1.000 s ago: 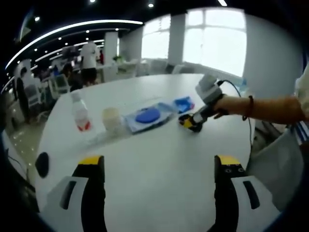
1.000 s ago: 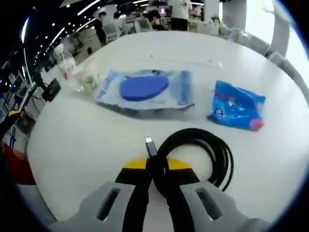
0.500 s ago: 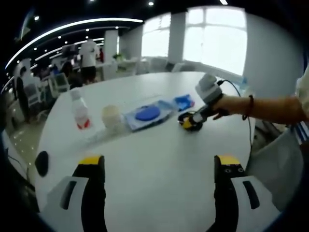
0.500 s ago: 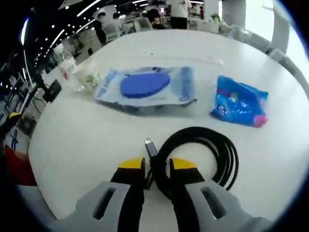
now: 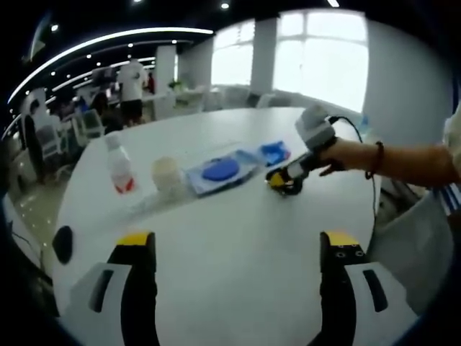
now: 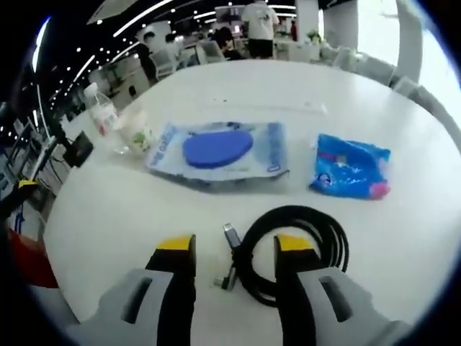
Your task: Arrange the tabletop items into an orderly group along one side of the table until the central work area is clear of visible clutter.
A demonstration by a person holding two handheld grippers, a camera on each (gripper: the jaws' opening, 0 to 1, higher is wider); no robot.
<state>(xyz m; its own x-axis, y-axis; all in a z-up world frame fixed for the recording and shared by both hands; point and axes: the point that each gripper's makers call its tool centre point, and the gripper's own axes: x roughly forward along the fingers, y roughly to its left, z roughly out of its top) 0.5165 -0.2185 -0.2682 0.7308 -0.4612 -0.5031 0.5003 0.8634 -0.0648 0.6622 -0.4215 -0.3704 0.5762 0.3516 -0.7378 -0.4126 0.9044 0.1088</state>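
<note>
Right gripper [image 6: 230,245] first: jaws spread wide, nothing held. Coiled black cable [image 6: 295,249] lies on the white table [image 6: 130,216] betw. the yellow tips, its plug end [image 6: 231,236] poking up in the gap; right tip overlaps the coil, can't tell if it touches. We read this as the cable-placing step: cable set down next to the row, released. In the left gripper view we see the same gripper [image 5: 288,176] low over the cable [image 5: 285,186], held by a person's hand [image 5: 338,155].

Left gripper [image 5: 238,249]: jaws wide apart too, empty, hovering over bare table [image 5: 238,281] on the near side, well apart from everything.

Outward from the cable: blue snack pouch [image 6: 351,167] just beyond on the right, flat pkg w/ a blue disc [image 6: 216,150] beyond on the left, then a pale cup [image 6: 137,131] and a clear bottle w/ red label [image 6: 103,115] far left. Small black object [image 6: 77,149] near the left table edge, type unclear.

Items already form a rough line across the far part. Next, we think: lift clear of the cable, then fetch whatever's off the line, prob. the black object.
</note>
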